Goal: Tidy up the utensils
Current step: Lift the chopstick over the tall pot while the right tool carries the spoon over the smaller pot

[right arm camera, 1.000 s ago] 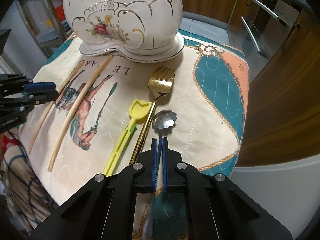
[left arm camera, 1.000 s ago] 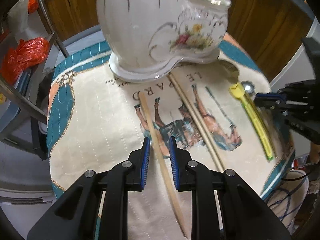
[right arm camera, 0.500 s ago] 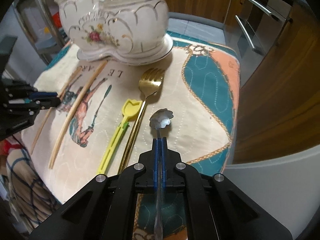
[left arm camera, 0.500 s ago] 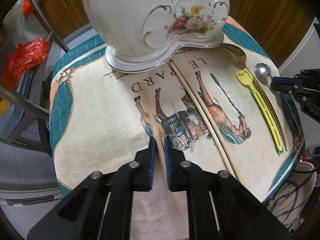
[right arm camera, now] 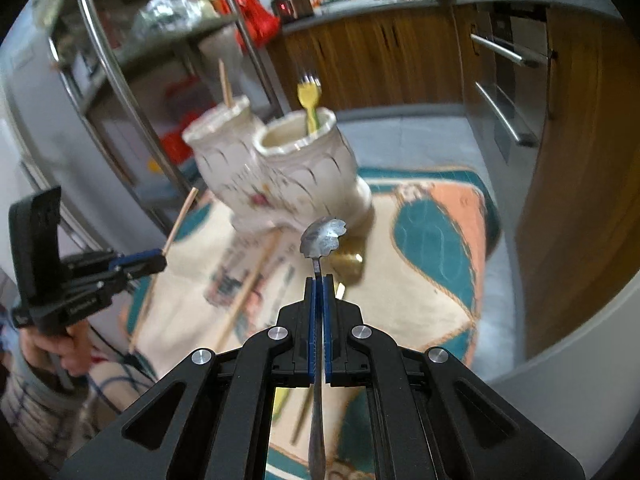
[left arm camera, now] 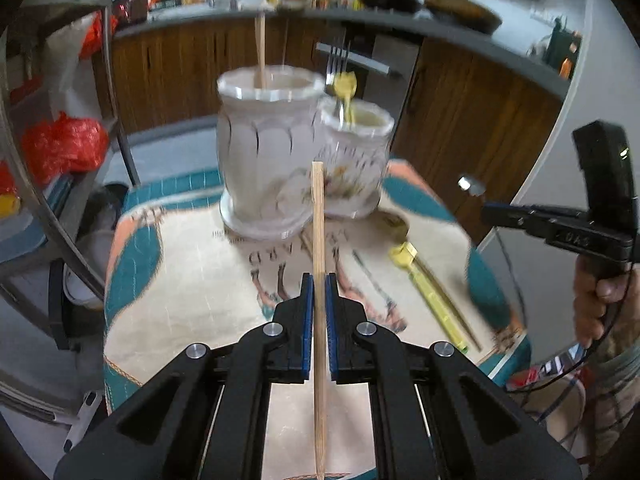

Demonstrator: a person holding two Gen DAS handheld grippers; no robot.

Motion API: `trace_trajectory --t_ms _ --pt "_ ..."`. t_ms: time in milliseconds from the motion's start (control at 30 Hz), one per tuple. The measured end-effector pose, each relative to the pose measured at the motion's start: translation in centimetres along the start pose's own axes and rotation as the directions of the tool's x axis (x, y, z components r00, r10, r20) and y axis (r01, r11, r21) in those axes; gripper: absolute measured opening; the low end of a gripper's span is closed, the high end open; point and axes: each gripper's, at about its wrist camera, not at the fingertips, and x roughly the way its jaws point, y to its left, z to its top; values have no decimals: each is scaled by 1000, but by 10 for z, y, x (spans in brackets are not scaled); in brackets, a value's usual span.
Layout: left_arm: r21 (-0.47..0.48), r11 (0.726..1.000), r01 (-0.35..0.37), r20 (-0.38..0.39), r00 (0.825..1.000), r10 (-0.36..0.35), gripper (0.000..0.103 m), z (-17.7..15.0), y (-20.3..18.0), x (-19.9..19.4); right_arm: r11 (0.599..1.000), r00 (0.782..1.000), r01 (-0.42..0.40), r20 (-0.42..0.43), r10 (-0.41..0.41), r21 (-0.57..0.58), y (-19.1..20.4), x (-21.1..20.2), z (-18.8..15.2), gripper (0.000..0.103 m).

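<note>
Left wrist view: our left gripper [left arm camera: 319, 280] is clamped tight on 1 wooden chopstick [left arm camera: 318, 240], lifted above the table [left arm camera: 168, 280]. Our right gripper [right arm camera: 319, 280] pinches the silver spoon [right arm camera: 323, 236], raised before the ceramic utensil holder [right arm camera: 276, 172] at the table's far edge.

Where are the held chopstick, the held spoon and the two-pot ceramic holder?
chopstick [left arm camera: 319, 216], left wrist view, on the shaft above the pads.
spoon [right arm camera: 323, 237], right wrist view, on the scalloped bowl.
ceramic holder [right arm camera: 304, 184], right wrist view, on the wall of the shorter pot.
</note>
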Motion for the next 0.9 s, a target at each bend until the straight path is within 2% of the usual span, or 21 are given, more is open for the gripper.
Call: trace_trajectory --t_ms 200,333,400,567,733,900 --pt "-21 1000 6 143 990 -3 6 13 -2 -25 999 995 -45 91 45 3 5 -8 8 4" --pt "-23 999 49 254 966 -41 6 22 0 -38 997 984 -78 161 75 7 7 -10 16 3" --pt "-21 999 45 305 952 -36 6 30 -1 -39 996 978 -89 192 86 7 9 -9 22 2" --pt "-36 996 85 375 925 -66 6 47 5 -32 995 963 -105 251 102 -2 9 -5 32 2" --pt "-62 991 122 413 907 -86 6 55 11 -19 993 950 -122 290 118 -5 3 -1 43 2" --pt "-51 989 136 483 871 -95 6 67 16 -19 994 934 -108 340 108 -20 4 -4 56 2"
